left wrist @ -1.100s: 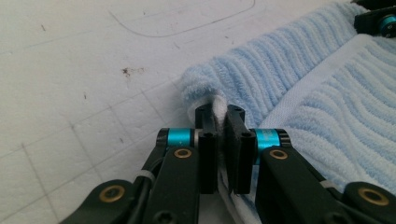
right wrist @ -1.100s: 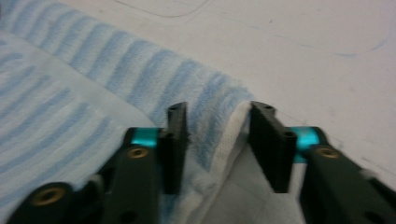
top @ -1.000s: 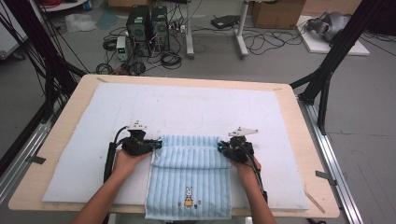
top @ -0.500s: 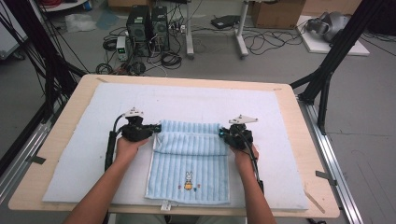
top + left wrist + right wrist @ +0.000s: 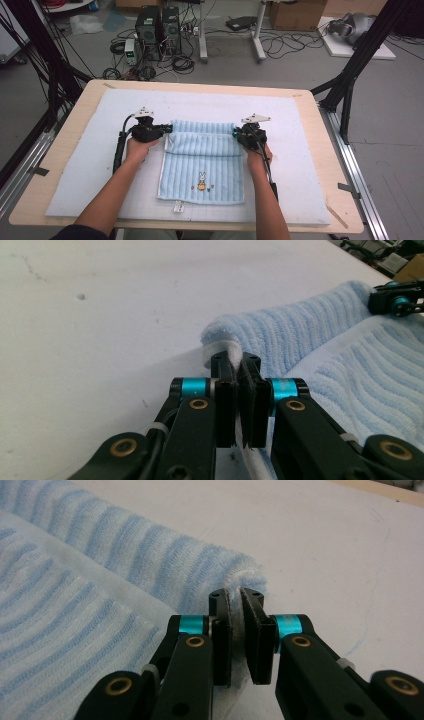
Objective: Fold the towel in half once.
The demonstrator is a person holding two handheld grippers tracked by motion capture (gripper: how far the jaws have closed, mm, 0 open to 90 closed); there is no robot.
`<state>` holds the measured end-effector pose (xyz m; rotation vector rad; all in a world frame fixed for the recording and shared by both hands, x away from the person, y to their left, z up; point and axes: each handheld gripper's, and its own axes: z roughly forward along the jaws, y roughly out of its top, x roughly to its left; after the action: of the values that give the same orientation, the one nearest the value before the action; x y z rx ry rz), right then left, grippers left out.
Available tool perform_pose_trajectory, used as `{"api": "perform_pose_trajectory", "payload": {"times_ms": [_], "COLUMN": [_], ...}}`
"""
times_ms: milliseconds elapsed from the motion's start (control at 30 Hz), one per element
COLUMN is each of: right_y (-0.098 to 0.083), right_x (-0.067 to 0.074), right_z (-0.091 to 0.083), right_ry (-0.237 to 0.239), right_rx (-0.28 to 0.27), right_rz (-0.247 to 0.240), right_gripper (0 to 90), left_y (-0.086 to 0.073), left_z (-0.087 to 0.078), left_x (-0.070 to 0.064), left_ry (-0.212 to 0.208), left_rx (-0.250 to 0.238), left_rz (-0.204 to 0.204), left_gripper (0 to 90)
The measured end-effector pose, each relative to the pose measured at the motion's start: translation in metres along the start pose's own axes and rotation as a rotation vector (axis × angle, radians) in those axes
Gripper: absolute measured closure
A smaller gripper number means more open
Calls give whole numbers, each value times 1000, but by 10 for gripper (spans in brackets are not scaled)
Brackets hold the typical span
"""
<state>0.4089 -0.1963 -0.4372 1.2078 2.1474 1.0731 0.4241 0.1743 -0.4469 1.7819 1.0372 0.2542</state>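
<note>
A light blue striped towel (image 5: 202, 162) with a small rabbit print lies on the white mat (image 5: 75, 165), its far part doubled over into a fold (image 5: 202, 129). My left gripper (image 5: 169, 129) is shut on the towel's left corner (image 5: 220, 347); its jaws pinch the white hem in the left gripper view (image 5: 240, 371). On the other side my right gripper (image 5: 235, 134) is shut on the right corner (image 5: 247, 577), with terry cloth squeezed between its pads in the right gripper view (image 5: 234, 602). Both hands hold the grippers low over the mat.
The mat covers a wooden table (image 5: 327, 165) whose edges run close on all sides. Beyond the far edge the floor holds computer towers (image 5: 157, 25), cables and black frame legs (image 5: 350, 80). A small white tag (image 5: 177, 206) lies by the towel's near edge.
Both grippers have carried the towel's corners away from the person, toward the far side of the mat. The towel has slid up the mat with them, and its near edge now lies on the mat.
</note>
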Motion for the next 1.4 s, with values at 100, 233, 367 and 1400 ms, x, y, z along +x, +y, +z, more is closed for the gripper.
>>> {"api": "perform_pose_trajectory", "payload": {"times_ms": [100, 233, 367, 1400], "right_y": [-2, -2, -1, -7], "right_x": [0, -1, -4, -12], "right_z": [3, 3, -3, -41], "right_ry": [2, 1, 0, 54], "right_rx": [13, 12, 0, -17], "right_rz": [14, 26, 49, 128], "right_gripper": [832, 779, 649, 609], "left_y": [-1, -1, -1, -10], "left_z": [1, -1, -11, 2], "left_x": [1, 3, 7, -38], "left_ry": [7, 61, 64, 39], "left_rx": [8, 18, -21, 140], "left_rz": [-3, -55, -83, 221], "left_gripper": [853, 652, 585, 746]}}
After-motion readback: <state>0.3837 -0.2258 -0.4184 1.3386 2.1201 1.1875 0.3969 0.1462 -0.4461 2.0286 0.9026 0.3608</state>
